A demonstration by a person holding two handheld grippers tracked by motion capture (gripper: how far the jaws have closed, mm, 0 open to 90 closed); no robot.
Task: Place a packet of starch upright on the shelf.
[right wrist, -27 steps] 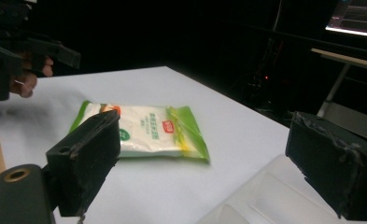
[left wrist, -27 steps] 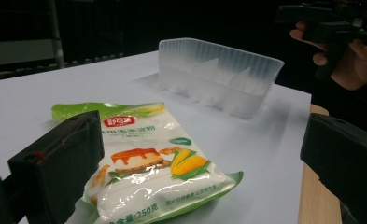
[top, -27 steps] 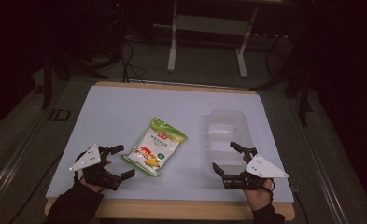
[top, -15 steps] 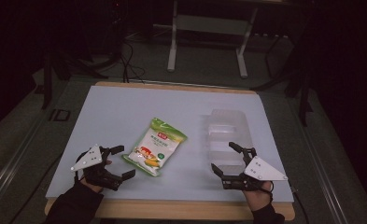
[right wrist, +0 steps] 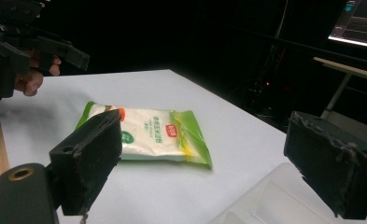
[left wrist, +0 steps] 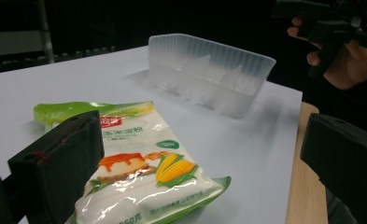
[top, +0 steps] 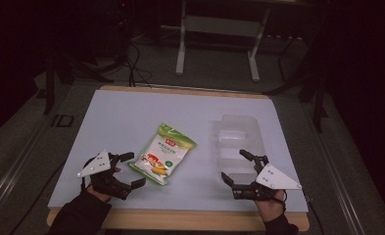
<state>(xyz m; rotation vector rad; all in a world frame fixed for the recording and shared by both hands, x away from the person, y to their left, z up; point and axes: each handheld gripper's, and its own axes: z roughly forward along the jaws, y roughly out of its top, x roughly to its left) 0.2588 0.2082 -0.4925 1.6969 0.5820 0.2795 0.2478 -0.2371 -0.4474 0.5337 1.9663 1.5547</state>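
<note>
**Both tongs wide, corn-starch pouch waiting between them**

The left gripper (top: 131, 169) sits at the near edge of the white table (top: 131, 112) with its jaws spread wide and nothing in them. The green and white pouch (top: 163, 153), printed with a corn cob and a slice of pudding, lies flat just ahead of those jaws, its near corner close to the upper one but apart from it. In the left gripper view the pouch (left wrist: 144, 163) lies in the gap between the two black jaws, with the clear divided tray (left wrist: 209, 72) farther off beyond it.

The right gripper (top: 236, 169) is also wide and empty. It rests just at the near end of the clear divided tray (top: 239, 139), and the pouch lies well off to its inner side, as the right gripper view shows (right wrist: 148, 135).

Judging from this layout, the likely job is getting the pouch into the tray. The risks look plain: the film is glossy and the contents loose, so a pinch on the flat face may slide off or catch only a fold of plastic, and the bag could sag and drop on the way. The tray is light and unanchored; a nudge from the right gripper or a dragged pouch could push it toward the far edge
</note>
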